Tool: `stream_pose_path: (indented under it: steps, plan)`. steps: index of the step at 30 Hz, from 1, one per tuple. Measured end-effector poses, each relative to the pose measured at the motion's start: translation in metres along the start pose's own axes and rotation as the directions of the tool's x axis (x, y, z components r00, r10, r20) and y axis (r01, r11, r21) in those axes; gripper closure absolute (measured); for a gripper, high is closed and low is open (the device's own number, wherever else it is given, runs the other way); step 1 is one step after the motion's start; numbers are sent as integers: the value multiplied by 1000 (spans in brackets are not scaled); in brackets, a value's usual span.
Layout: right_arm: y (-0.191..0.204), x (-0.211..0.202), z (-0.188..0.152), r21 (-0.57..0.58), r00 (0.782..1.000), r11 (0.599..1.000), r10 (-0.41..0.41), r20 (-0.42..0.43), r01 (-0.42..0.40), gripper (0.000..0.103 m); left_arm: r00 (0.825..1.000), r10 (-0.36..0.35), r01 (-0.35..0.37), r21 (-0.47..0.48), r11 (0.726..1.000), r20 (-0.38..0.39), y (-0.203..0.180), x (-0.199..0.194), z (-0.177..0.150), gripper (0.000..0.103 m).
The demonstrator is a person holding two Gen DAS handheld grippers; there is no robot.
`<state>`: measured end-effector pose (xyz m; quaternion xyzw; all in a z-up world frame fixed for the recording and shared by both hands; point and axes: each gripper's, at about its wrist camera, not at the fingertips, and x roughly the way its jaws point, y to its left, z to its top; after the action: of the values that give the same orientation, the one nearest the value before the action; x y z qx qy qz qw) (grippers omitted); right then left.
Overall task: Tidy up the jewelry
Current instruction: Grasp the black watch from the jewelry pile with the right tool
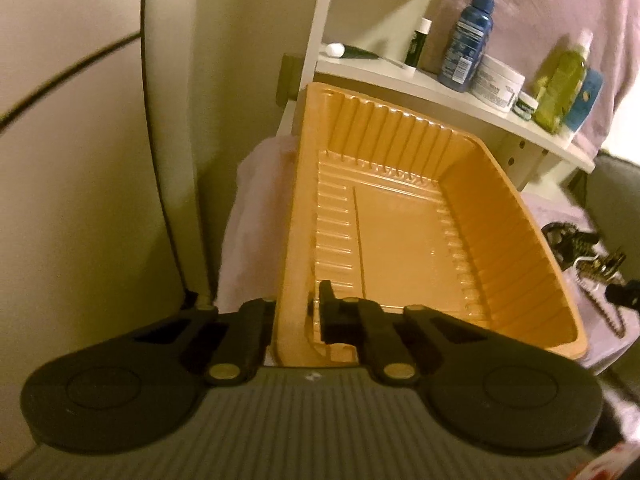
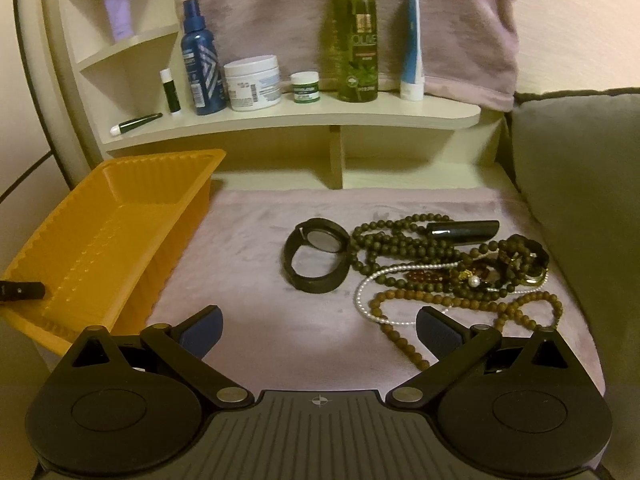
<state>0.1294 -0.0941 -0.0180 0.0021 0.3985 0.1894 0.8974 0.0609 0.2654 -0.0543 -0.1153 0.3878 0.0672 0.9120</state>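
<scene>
Right wrist view: a plush mauve surface (image 2: 256,248) lies bare between the ribbed orange plastic tray (image 2: 108,232) at its left edge and the jewelry (image 2: 452,276), tangled beads and pearls, at the right. On a cream shelf (image 2: 304,116), a green bottle (image 2: 356,40) reads "OLIVE". Right hand-held gripper (image 2: 320,332) gapes empty; left hand-held gripper (image 1: 294,312) pinches the tray's near wall.

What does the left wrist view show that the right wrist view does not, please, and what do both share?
Only the left wrist view shows the left gripper shut on the orange tray's near wall. Only the right wrist view shows the open right gripper, the whole bead pile and the black wristband on the pink cloth. Both show the tray, empty, and the bottle shelf.
</scene>
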Motion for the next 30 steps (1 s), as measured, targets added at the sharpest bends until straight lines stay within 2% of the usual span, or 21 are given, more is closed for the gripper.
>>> stream_pose_path:
  steps: [6,14,21,30]
  plan:
    - [-7,2,0,9,1000,1000,3,12,-3,0,997,71,-73,96,993,18,-22,-14,8,99]
    - [-12,15,2,-32,999,999,3,55,-1,1,987,156,-161,140,977,47,-51,-29,11,99]
    - [-5,48,13,-42,997,999,34,69,-31,12,976,202,-213,172,962,78,-67,-36,12,100]
    - [8,93,20,-146,999,989,4,53,4,27,971,225,-237,204,950,83,-73,-35,12,100]
